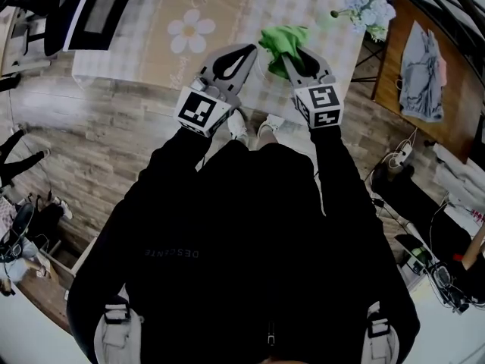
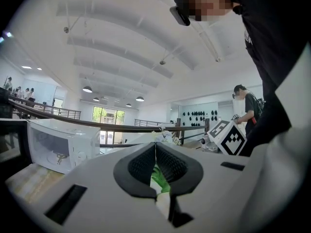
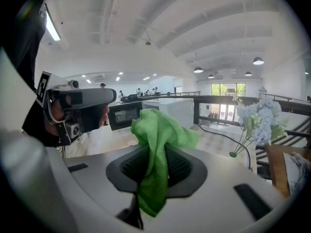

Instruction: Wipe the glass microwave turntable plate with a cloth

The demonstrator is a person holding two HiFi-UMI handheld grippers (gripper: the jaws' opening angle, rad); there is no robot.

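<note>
Here — green cloth [image 3: 156, 139], bunched, limp.

— Home kitchen, going by the microwave [image 2: 63, 144] and the flowers [image 1: 371, 6]?
— Hardly. More of a big open-plan lab or studio hall. High white vaulted ceiling [image 2: 121, 47], hanging pendant lamps [image 2: 87, 89], a long dark railing [image 2: 97, 124] as on a mezzanine, tall windows [image 2: 109, 116] at the far end.
— Anything else?
— Other people [image 2: 19, 92] standing far off, wood-plank floor [image 1: 91, 150], a bench [image 1: 151, 44] under a checked daisy cloth, loose cables and gear [image 1: 443, 279] on the floor alongside.
</note>
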